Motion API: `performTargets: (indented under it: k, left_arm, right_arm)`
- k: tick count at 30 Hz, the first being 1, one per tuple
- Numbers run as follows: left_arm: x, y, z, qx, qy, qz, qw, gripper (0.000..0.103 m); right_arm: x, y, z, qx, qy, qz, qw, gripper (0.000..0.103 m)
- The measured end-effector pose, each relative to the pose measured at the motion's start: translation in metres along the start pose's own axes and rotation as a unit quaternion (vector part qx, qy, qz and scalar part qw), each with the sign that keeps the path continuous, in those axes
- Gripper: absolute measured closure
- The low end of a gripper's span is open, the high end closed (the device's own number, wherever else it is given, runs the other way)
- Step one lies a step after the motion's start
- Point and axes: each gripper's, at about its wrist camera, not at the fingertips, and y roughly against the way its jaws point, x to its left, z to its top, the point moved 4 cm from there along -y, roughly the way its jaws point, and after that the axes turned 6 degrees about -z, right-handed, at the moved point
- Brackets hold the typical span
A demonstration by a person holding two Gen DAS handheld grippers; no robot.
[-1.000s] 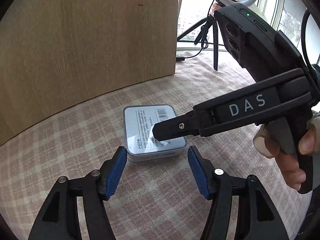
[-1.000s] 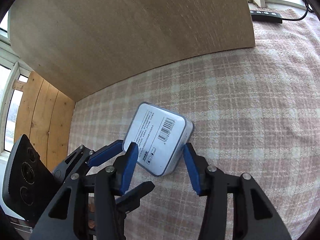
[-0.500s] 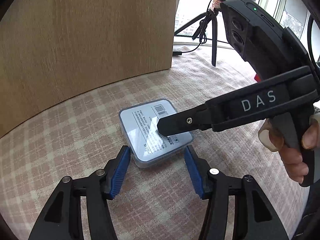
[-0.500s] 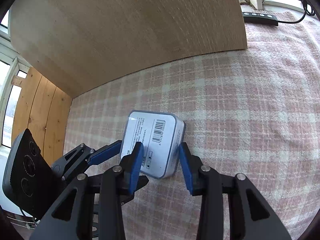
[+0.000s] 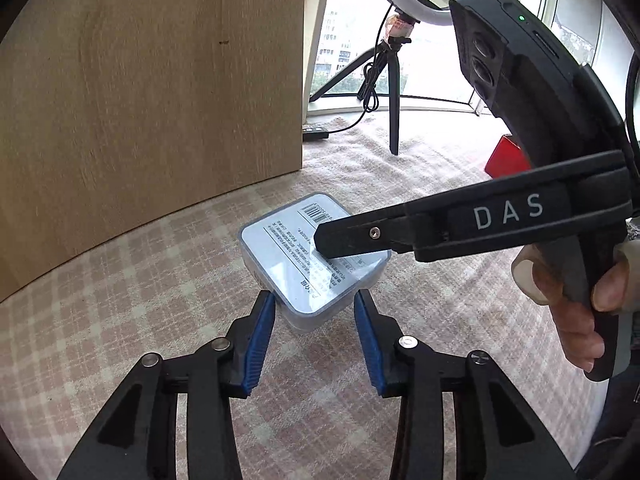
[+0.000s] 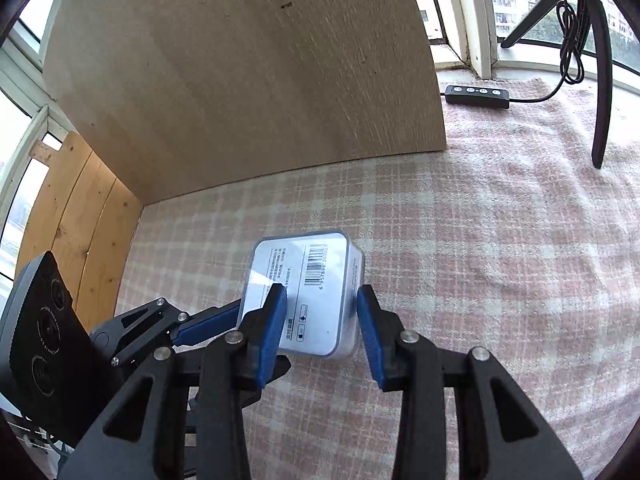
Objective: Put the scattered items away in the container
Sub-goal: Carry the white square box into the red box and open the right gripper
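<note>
Checked cloth (image 6: 500,248) | wood panel (image 6: 240,80) behind | both grippers, left (image 5: 315,312) closing, right (image 6: 322,320), clamp box (image 6: 304,292)

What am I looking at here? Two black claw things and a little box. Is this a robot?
No robot: a person holds a hand-held gripper in each hand, each carrying a forward-looking fisheye camera. One picture looks along the left gripper, the other along the right gripper. Between them is a small clear-cased box with a barcode label, over a pink checked cloth. The right gripper's blue pads clamp it; the left one's jaws are closing around a corner. Behind stands a wooden board.
</note>
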Motion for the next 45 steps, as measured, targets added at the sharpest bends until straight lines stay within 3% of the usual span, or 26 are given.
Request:
performTargets:
  k: [7,14,23,36,42,45]
  left_arm:
    - [-0.053,0.012,0.024,-0.013,-0.038,-0.001,0.9992,0.065]
    - [-0.134,0.002,0.050,-0.021,-0.088,-0.016,0.9958,0.065]
    - [-0.262,-0.041,0.087,-0.026,-0.150,-0.068,0.9860,0.065]
    - [-0.444,-0.117,0.136,-0.036,-0.212,-0.148,0.9653,0.065]
    - [-0.472,-0.142,0.143,-0.026,-0.195,-0.145,0.9698,0.064]
    - [-0.466,-0.163,0.151,-0.016,-0.175,-0.112,0.9781,0.063]
  right_arm:
    - [-0.020,0.055,-0.002,-0.038,-0.017,0.005,0.999,0.067]
    - [-0.065,0.127,-0.011,-0.086,-0.045,-0.007,0.995,0.068]
    - [-0.174,0.224,-0.052,-0.141,-0.101,-0.039,0.984,0.068]
    - [-0.340,0.347,-0.109,-0.194,-0.169,-0.108,0.960,0.068]
    - [-0.382,0.356,-0.109,-0.182,-0.165,-0.124,0.961,0.068]
    - [-0.394,0.347,-0.100,-0.175,-0.153,-0.116,0.966,0.068]
